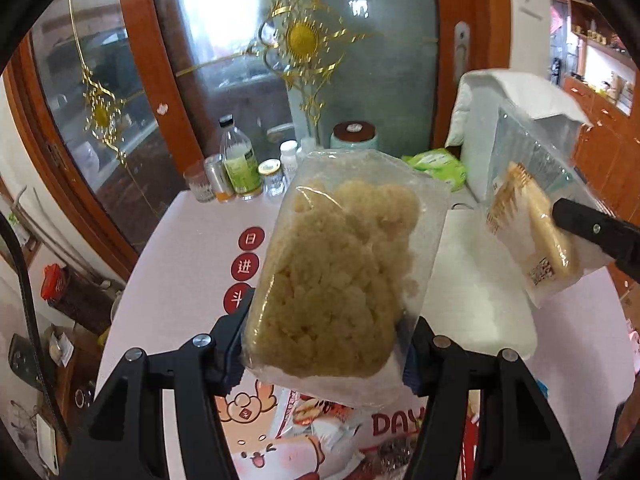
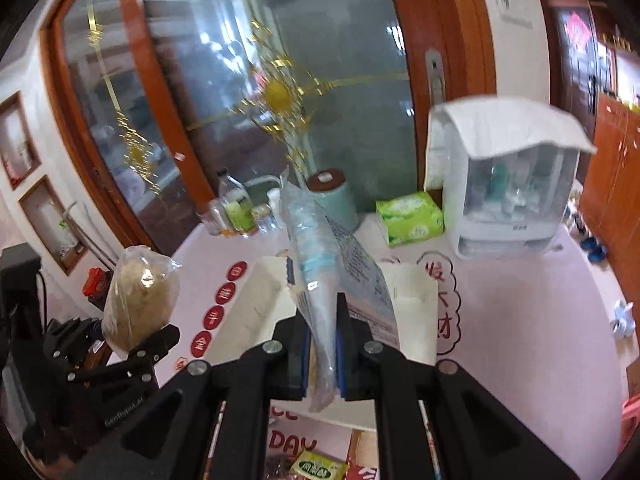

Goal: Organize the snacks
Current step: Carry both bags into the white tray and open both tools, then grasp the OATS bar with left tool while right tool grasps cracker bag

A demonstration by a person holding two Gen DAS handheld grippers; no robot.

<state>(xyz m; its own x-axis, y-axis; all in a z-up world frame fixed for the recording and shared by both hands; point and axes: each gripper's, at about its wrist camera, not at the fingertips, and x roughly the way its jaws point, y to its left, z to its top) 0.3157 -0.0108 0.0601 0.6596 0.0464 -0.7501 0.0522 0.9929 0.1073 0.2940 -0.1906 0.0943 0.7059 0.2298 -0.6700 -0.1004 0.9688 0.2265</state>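
- The left gripper (image 1: 324,344) has its fingers closed around a clear bag of pale, crumbly rice snack (image 1: 340,276), held up in the middle of the left wrist view, above the table (image 1: 188,264).
- The right gripper (image 2: 322,360) pinches a thin clear-and-blue snack packet (image 2: 320,264) edge-on between narrow fingers; it stands tilted in the centre of the right wrist view.
- Below the packet sits a white tray (image 2: 260,304) on the pink table.
- Toward the far edge: a green tissue pack (image 2: 410,216), a teal jar (image 2: 334,196), bottles (image 1: 240,164) and a white cabinet with a cloth over it (image 2: 508,184).
- More snack packs (image 2: 318,466) lie at the bottom edge.
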